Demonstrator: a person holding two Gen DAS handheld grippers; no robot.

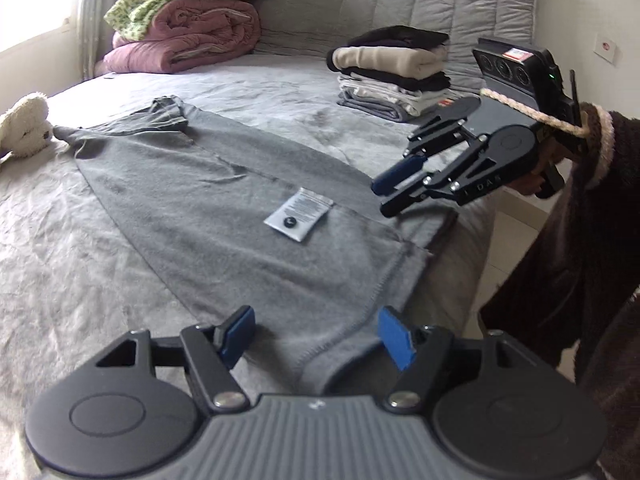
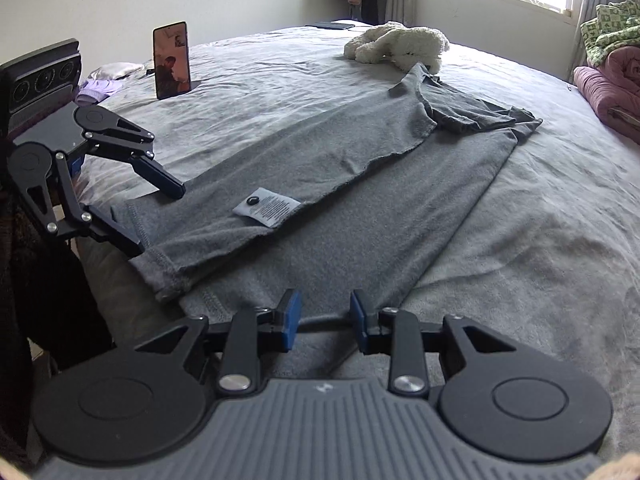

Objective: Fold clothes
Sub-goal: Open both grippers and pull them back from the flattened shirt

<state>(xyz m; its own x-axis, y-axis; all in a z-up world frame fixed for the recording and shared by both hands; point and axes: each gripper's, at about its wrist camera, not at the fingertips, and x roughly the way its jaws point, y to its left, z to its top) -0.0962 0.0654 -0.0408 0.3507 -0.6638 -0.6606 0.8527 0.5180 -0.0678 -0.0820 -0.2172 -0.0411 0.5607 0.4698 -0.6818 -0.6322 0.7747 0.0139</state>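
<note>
On bed (image 1: 100, 208), grey shirt (image 1: 224, 216) lies half-folded; L gripper (image 1: 316, 338) & R gripper (image 2: 325, 322) both spread, empty.

Soft, matt grey knit shirt (image 1: 224, 200) on crumpled cloth bed (image 1: 60, 240); glossy paper tag (image 1: 298, 215); matt black plastic hand-held gripper (image 1: 316, 338) with shiny metal rivets; fluffy plush toy (image 2: 400, 46).

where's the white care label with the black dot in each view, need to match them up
Left wrist view: the care label lies centre frame on the grey shirt, just left of the right gripper.
Right wrist view: the care label lies left of centre, right of the left gripper.
Shared landmark: the white plush toy beyond the shirt's far end.
</note>
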